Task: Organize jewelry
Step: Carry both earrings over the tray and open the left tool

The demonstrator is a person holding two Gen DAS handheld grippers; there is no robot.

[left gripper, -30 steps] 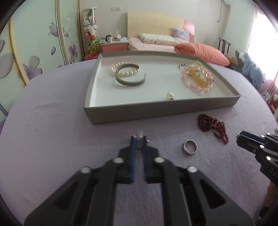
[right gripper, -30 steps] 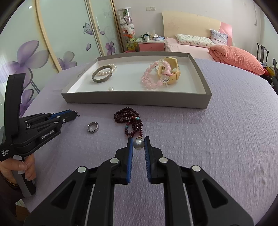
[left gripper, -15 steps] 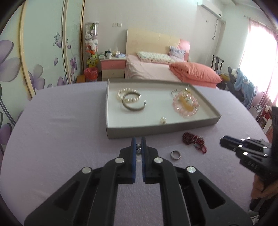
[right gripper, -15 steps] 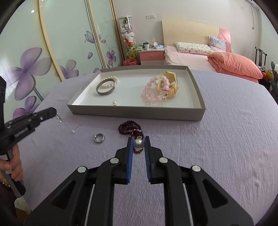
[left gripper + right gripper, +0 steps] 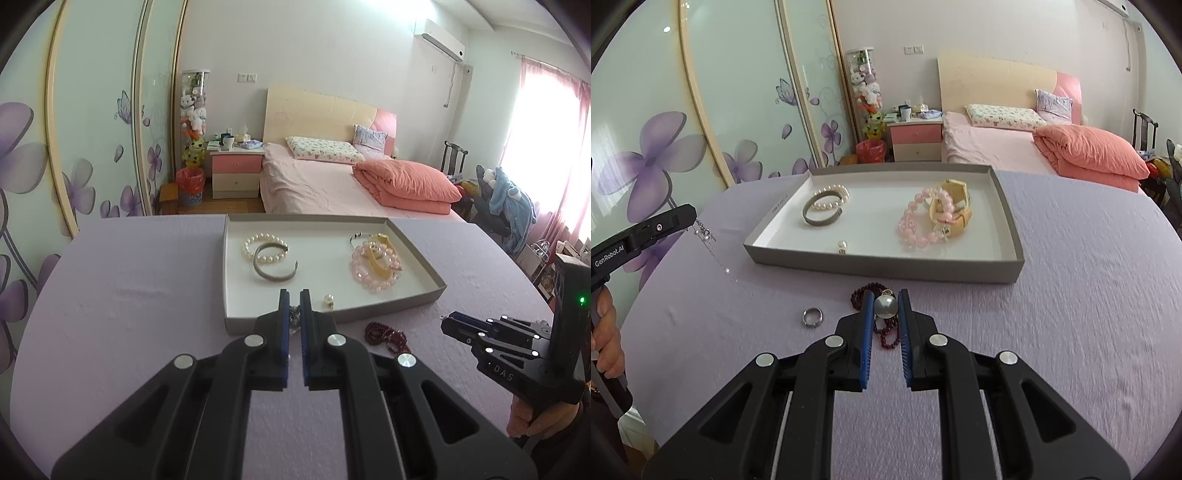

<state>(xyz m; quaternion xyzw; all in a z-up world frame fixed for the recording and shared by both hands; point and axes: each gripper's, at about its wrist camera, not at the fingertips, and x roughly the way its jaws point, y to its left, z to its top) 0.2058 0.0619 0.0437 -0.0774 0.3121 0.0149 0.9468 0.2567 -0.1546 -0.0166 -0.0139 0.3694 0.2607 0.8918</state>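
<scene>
Landmark: grey tray (image 5: 886, 266) on lilac tablecloth (image 5: 1071, 295).

L gripper (image 5: 294, 299), near tray's front-left edge: jaws pinched together on thin chain necklace (image 5: 708, 236), which dangles from tips w/ small beads.

R gripper (image 5: 885, 299), in front of tray: narrow gap, clamped on silver pearl ball (image 5: 885, 306).

Outside tray, front: dark red bead string (image 5: 886, 332), silver ring (image 5: 813, 316).

Inside tray: pearl bracelet (image 5: 833, 195) overlapping grey bangle (image 5: 820, 214) at left; pink bead bracelet (image 5: 916, 225) and yellow piece (image 5: 955, 208) at right; loose pearl (image 5: 842, 245) by front wall.
</scene>
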